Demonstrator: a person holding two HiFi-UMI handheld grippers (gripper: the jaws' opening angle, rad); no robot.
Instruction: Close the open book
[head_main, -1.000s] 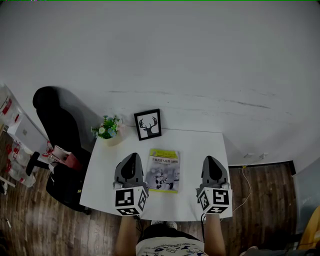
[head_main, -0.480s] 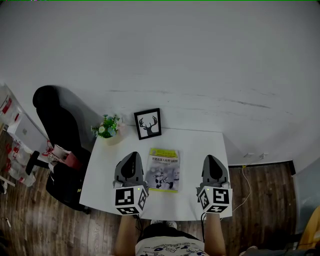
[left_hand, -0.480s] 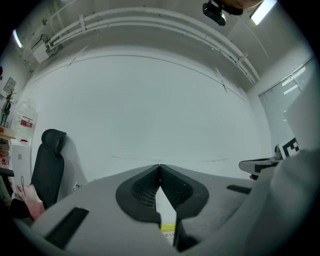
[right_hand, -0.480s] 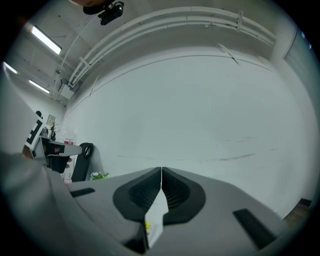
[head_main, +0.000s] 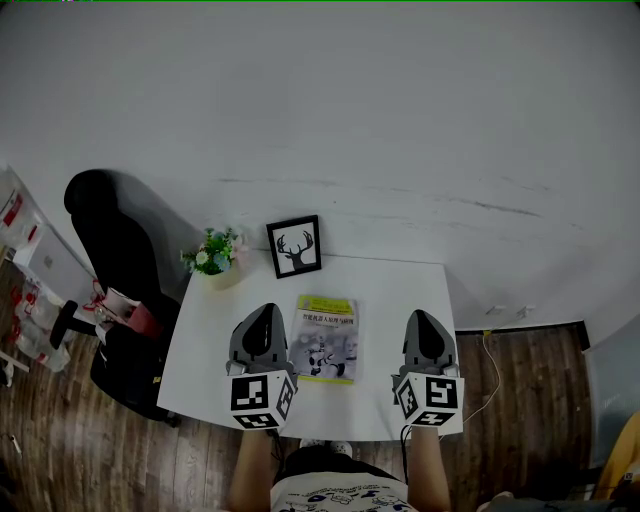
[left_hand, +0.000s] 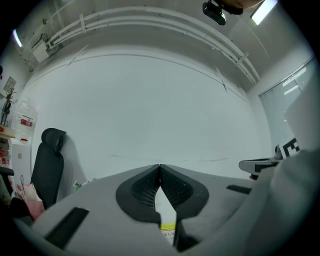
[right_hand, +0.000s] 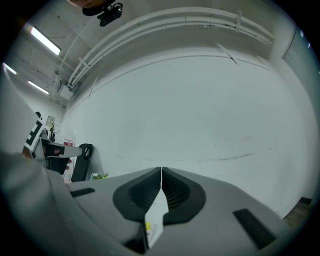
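Thin yellow-and-grey paperback book (head_main: 327, 339) lies closed, cover up, on white desk (head_main: 400, 290). Left gripper (head_main: 264, 314) at 9 o'clock, right gripper (head_main: 424, 318) at 3 o'clock: jaws closed, empty. Task apparently complete.

The left grey two-jaw gripper (head_main: 263, 312) and the right grey two-jaw gripper (head_main: 424, 318) are level and parallel, well apart, both pointing away from the person. Each gripper's jaws meet tip to tip with nothing gripped. The left forearm (head_main: 254, 470) and the right forearm (head_main: 429, 474) extend straight behind them.

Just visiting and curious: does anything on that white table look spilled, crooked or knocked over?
Nothing much stands out. The book lies flat and seemingly closed, the flower pot stands upright, and only the framed deer picture sits slightly turned.
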